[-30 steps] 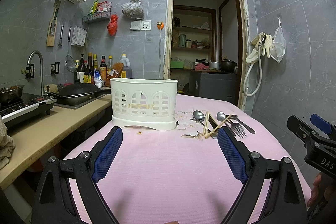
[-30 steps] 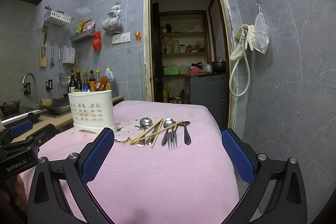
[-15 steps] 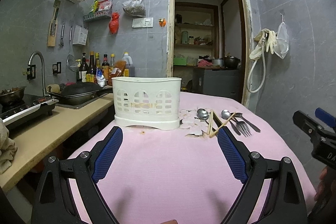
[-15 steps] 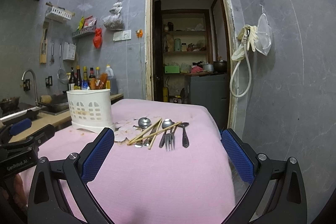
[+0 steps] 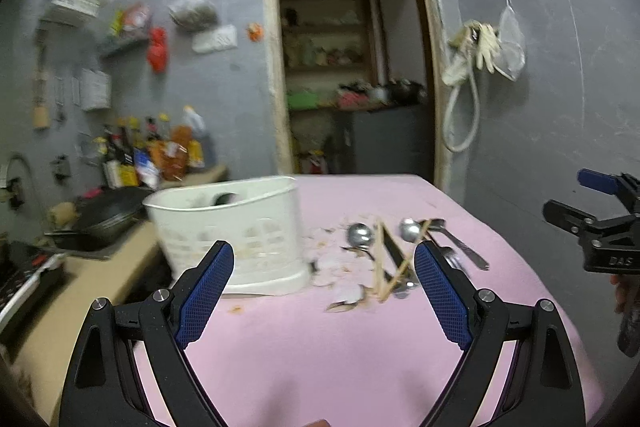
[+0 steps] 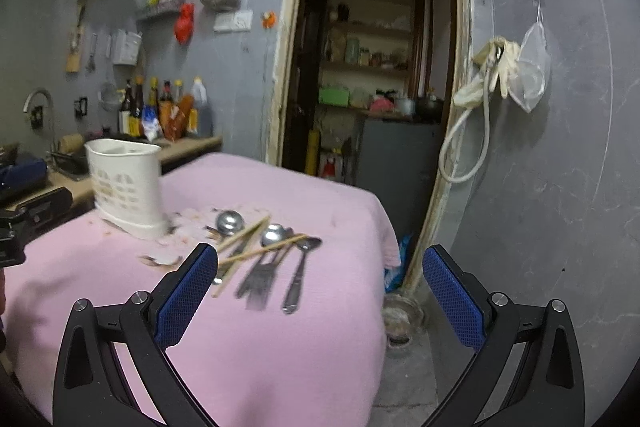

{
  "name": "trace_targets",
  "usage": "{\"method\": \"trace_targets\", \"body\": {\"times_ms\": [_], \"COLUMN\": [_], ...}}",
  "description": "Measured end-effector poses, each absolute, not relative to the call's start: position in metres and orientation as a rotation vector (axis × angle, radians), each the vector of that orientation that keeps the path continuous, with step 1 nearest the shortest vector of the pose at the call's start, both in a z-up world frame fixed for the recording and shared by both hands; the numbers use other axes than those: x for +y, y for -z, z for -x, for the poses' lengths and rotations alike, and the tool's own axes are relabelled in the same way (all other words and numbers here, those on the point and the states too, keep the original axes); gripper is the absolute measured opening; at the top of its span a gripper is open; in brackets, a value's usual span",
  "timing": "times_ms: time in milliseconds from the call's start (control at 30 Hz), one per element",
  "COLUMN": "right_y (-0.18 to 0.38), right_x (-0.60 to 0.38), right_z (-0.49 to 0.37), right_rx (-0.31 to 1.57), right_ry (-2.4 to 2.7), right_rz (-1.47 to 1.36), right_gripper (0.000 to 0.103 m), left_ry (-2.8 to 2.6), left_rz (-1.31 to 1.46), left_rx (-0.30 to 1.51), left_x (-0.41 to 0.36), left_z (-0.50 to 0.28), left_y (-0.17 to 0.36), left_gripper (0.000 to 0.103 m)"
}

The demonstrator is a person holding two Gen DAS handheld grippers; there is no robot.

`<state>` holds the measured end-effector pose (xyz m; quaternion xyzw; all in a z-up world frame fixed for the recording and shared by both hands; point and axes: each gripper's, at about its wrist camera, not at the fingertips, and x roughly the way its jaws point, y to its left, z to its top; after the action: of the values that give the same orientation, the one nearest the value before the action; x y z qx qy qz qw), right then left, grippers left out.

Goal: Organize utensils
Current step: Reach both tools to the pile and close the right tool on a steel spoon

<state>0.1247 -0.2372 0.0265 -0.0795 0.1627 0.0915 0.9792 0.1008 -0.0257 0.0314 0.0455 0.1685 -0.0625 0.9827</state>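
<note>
A white slotted utensil holder [image 5: 236, 235] stands on the pink tablecloth [image 5: 320, 347]; it also shows in the right wrist view [image 6: 126, 183]. To its right lie two spoons [image 5: 360, 235], wooden chopsticks [image 5: 378, 259], forks and another utensil in a loose pile, also seen in the right wrist view as spoons [image 6: 230, 221], chopsticks [image 6: 244, 235], forks [image 6: 260, 277] and a small spoon [image 6: 298, 279]. My left gripper [image 5: 320, 291] is open and empty, short of the holder and pile. My right gripper [image 6: 316, 299] is open and empty, just before the pile.
A counter [image 5: 80, 299] with a black pan [image 5: 108, 223], bottles [image 6: 160, 107] and a stove lies left of the table. The table's right edge [image 6: 384, 267] drops to the floor beside a doorway [image 6: 372, 67]. My right gripper shows at the left view's right edge [image 5: 600, 239].
Both grippers have moved forward and tilted down toward the table; the holder and utensils look larger and closer. Both stay open. The utensils have not moved.
</note>
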Motion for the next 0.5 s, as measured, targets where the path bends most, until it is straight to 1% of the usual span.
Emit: {"method": "trace_targets", "body": {"times_ms": [167, 367, 433, 500], "right_y": [-0.025, -0.02, -0.015, -0.01], "right_x": [-0.253, -0.266, -0.267, -0.269], "right_z": [-0.165, -0.206, -0.221, -0.237], "right_rx": [0.438, 0.499, 0.528, 0.566], "right_ry": [-0.203, -0.255, -0.265, -0.293], "right_rz": [0.169, 0.212, 0.221, 0.21], "right_gripper": [0.103, 0.103, 0.103, 0.101], "left_ry": [0.217, 0.244, 0.241, 0.243], "left_rz": [-0.101, -0.136, -0.149, -0.156], "left_rx": [0.459, 0.521, 0.546, 0.581], "left_x": [-0.046, -0.068, -0.074, -0.078], "left_z": [-0.145, -0.193, -0.21, -0.227], "left_y": [-0.031, -0.024, -0.02, -0.015], "left_gripper": [0.088, 0.087, 0.077, 0.069]}}
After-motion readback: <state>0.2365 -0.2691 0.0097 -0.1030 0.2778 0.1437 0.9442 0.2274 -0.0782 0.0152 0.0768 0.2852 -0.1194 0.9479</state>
